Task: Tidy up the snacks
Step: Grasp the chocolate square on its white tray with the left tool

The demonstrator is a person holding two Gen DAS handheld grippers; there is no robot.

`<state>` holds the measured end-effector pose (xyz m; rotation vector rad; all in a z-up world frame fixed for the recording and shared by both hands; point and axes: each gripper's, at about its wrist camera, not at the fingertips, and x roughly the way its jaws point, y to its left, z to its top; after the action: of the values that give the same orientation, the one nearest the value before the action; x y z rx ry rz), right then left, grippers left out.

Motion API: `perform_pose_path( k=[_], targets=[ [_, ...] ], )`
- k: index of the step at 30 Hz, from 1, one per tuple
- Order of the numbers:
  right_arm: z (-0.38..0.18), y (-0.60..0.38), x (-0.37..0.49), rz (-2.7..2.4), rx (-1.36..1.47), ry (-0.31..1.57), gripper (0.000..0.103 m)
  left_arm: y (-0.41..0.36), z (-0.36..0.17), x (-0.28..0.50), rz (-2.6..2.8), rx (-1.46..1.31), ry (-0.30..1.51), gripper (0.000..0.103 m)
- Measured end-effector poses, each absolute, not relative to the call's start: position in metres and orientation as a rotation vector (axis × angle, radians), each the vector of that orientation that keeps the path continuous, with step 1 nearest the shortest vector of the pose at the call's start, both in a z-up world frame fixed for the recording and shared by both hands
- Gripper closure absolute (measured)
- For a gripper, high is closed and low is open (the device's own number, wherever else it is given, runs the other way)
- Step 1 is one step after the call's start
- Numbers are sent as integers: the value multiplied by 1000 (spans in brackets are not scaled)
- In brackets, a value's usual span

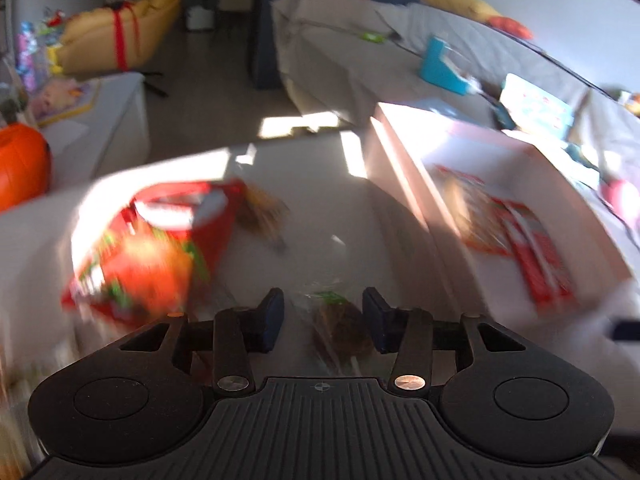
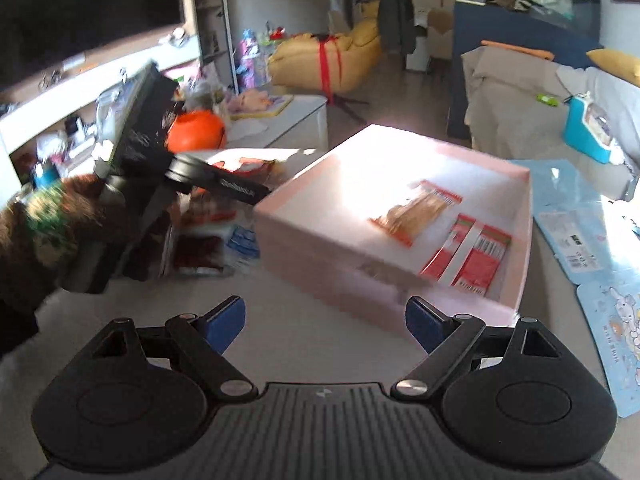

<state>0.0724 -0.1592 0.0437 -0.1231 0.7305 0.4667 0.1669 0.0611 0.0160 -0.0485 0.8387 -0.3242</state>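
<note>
My left gripper [image 1: 323, 312] holds a clear-wrapped brown snack [image 1: 340, 330] between its narrow jaws; my right gripper [image 2: 325, 322] stands wide and empty. I should carry the snack over the pink box [image 2: 516, 240] wall before letting go. Only the right view shows the packets [image 2: 466, 256] lying tidily inside.

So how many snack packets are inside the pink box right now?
3. In the pink box, one clear packet of golden snacks lies mid-floor, and two red packets lie side by side nearer the right wall. The near wall may hide more.
</note>
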Motion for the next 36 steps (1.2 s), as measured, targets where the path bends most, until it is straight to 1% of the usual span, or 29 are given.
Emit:
perform_pose_path(
  k=[2, 7, 14, 16, 18, 20, 23, 25, 27, 28, 30, 32, 36],
  targets=[
    [39, -154, 74, 484, -125, 753, 15, 59, 16, 145, -367, -47, 854, 64],
    [28, -133, 84, 559, -108, 834, 15, 64, 19, 105, -423, -77, 883, 63],
    [16, -99, 104, 673, -18, 959, 15, 110, 40, 74, -270, -172, 784, 63],
    [14, -89, 106, 664, -32, 951, 15, 118, 40, 72, -267, -189, 793, 66],
    [12, -83, 104, 627, -82, 919, 15, 116, 38, 68, -291, -171, 810, 65],
    [12, -80, 102, 582, -141, 902, 22, 109, 37, 64, -331, -122, 830, 65],
    [11, -91, 98, 534, -172, 893, 22, 91, 29, 60, -390, -43, 868, 65],
    [10, -103, 96, 512, -169, 888, 22, 77, 22, 59, -408, 33, 897, 63],
    [10, -114, 93, 491, -165, 888, 22, 65, 21, 55, -414, 115, 882, 57],
    [10, -117, 94, 490, -159, 890, 22, 60, 21, 54, -421, 141, 884, 56],
    [11, -123, 95, 499, -142, 900, 21, 55, 21, 51, -446, 151, 893, 56],
    [10, -122, 100, 509, -118, 907, 16, 54, 22, 48, -465, 148, 903, 56],
    [10, -113, 105, 544, -96, 892, 15, 58, 24, 41, -448, 169, 922, 57]
  ],
)
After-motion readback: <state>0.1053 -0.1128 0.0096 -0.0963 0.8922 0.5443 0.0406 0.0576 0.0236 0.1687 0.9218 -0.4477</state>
